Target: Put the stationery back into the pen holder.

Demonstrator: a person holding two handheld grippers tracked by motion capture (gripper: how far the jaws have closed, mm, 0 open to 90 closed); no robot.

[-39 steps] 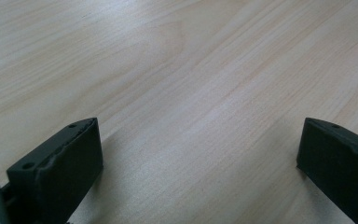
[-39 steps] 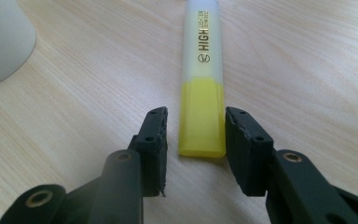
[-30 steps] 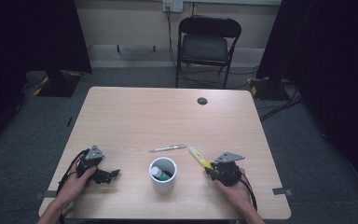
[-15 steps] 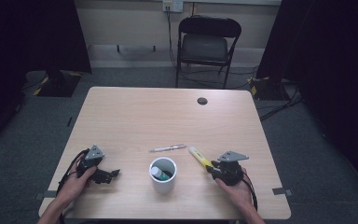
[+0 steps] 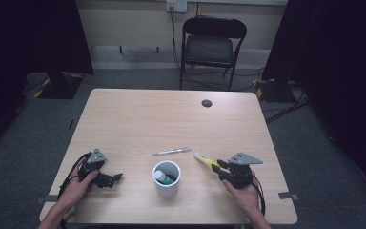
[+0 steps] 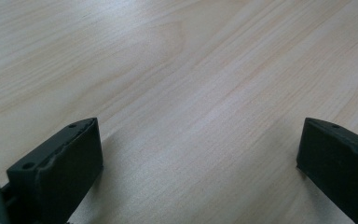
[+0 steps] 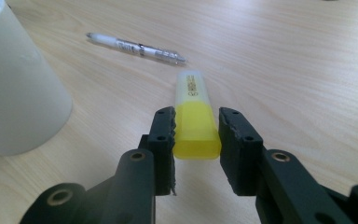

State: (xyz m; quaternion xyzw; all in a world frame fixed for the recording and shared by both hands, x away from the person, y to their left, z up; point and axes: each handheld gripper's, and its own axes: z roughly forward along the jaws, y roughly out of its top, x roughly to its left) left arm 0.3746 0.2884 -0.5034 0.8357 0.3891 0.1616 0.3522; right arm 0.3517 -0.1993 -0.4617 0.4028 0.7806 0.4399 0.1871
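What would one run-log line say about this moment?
right claw: shut on yellow highlighter, on table | left claw: open, nothing between | white cup: upright, holds marker | pen: lying loose

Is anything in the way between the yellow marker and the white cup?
Nothing visible. The right gripper grips the yellow highlighter, and bare table lies between it and the white cup. The pen lies off to the side.
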